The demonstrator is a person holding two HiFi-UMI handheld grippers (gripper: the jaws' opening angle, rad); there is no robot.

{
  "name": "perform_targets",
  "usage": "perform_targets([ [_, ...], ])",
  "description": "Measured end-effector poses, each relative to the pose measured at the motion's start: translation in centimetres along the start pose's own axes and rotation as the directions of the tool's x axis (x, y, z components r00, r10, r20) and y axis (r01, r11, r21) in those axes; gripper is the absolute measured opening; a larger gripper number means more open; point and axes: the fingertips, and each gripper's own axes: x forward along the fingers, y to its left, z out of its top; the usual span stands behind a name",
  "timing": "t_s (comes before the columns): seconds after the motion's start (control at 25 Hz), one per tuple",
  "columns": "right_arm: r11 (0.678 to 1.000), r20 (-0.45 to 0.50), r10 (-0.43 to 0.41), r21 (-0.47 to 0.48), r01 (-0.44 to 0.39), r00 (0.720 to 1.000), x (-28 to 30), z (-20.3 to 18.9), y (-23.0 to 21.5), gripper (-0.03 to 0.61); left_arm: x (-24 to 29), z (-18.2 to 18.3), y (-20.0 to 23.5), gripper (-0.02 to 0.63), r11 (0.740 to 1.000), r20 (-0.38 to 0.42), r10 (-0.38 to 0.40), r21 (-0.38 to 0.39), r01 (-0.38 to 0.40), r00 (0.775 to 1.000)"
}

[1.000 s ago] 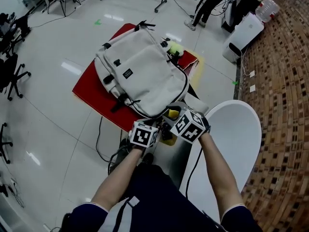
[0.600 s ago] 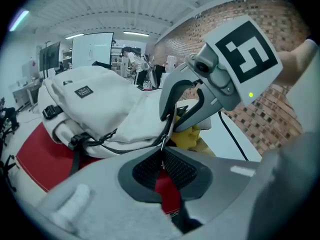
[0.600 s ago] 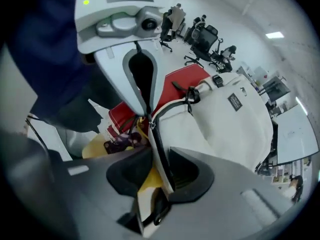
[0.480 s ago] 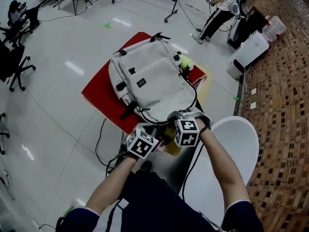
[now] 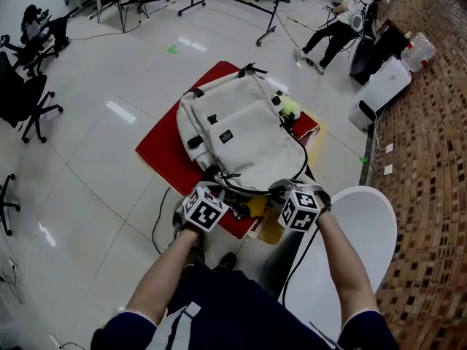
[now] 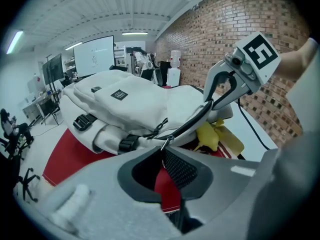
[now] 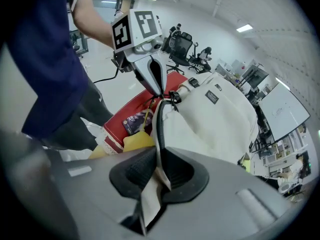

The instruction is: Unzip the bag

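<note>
Two grips: left claw (image 6: pixel 162 149) pinches zipper pull (image 6: pixel 167 141), right claw (image 7: pixel 159 153) just closed on bag (image 7: pixel 215 119).

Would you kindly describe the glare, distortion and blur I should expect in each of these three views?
Head view: bright glare patches sit on the glossy white floor; the cream fabric backpack is sharp. Left gripper view: dark rounded corners, and the brown brick wall curves. Right gripper view: same dark corners; the close navy shirt is soft.
</note>
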Motion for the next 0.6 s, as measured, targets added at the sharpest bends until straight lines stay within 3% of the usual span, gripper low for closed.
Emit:
perform_targets([
  [0.12, 0.999, 0.012, -0.011, 0.039, 0.011, 1.000, 0.0, -0.3, 0.2, 0.058, 0.3, -0.3, 1.8, 0.034, 1.000, -0.008, 0.021, 0.002, -0.021, 1.000],
  [0.28, 0.996, -0.003, -0.020, 0.088, 0.020, 1.000, 0.1, -0.9, 0.2, 0.057, -0.3, -2.1, 8.0, 0.002, 0.980, -0.046, 0.190, -0.051, -0.192, 0.981],
  [0.4, 0.986, 0.030, -0.046, 0.162, 0.040, 0.999, 0.0, -0.8, -0.3, 0.068, -1.6, -1.6, 10.2, 0.003, 0.976, 0.001, 0.173, -0.137, -0.171, 0.985],
  [0.6, 0.947, 0.104, -0.096, 0.316, 0.059, 0.990, -1.1, 0.2, -1.4, 0.135, -2.9, 1.6, 9.3, 0.005, 0.983, 0.082, 0.138, -0.134, -0.126, 0.987],
])
